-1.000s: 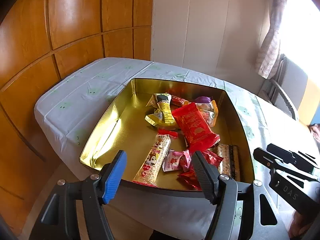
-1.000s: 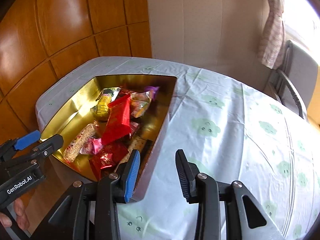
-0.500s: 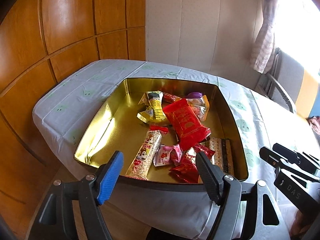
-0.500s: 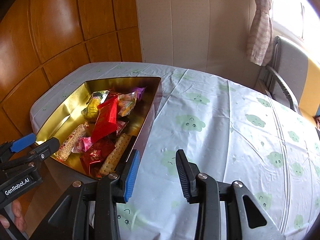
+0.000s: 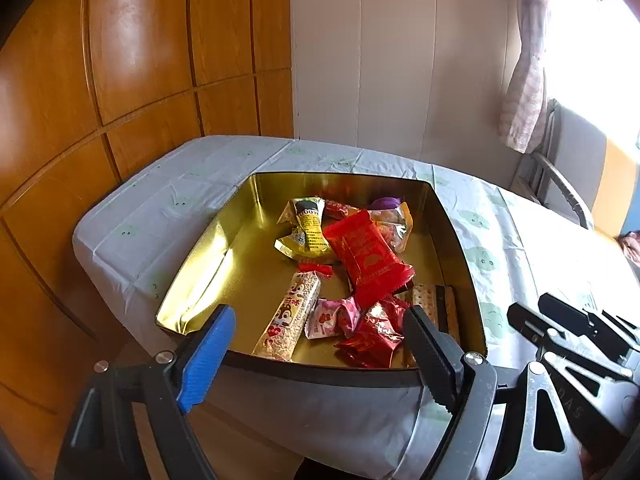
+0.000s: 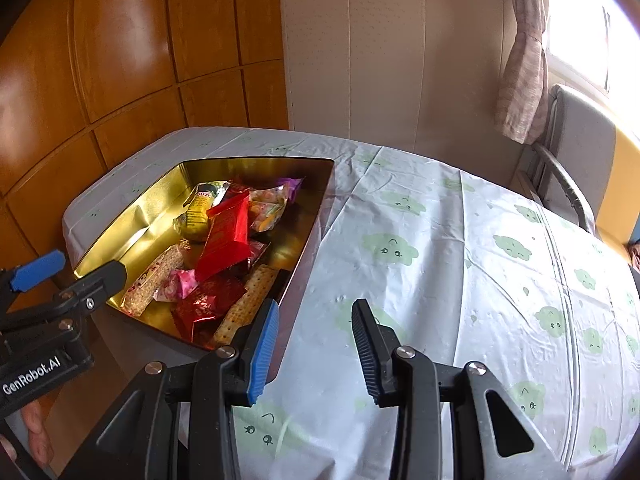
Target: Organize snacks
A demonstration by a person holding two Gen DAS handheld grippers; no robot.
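The gold tin [image 5: 208, 264] is sitting on the table with the cloud tablecloth [image 6: 440, 280], near its corner; the snacks are lying inside it, a big red packet [image 5: 366, 258] resting on top of the pile, a long cereal bar [image 5: 290, 316] beside a little pink candy [image 5: 332, 318]; the left gripper [image 5: 316, 354] is hanging wide open, holding nothing; the right gripper [image 6: 314, 350] is gaping over the cloth just beside the tin, holding nothing too.

Snack packets [image 5: 352, 272] in a tin [image 5: 208, 256] on the table's [image 6: 440, 280] left end, chair [image 6: 576, 152] behind.
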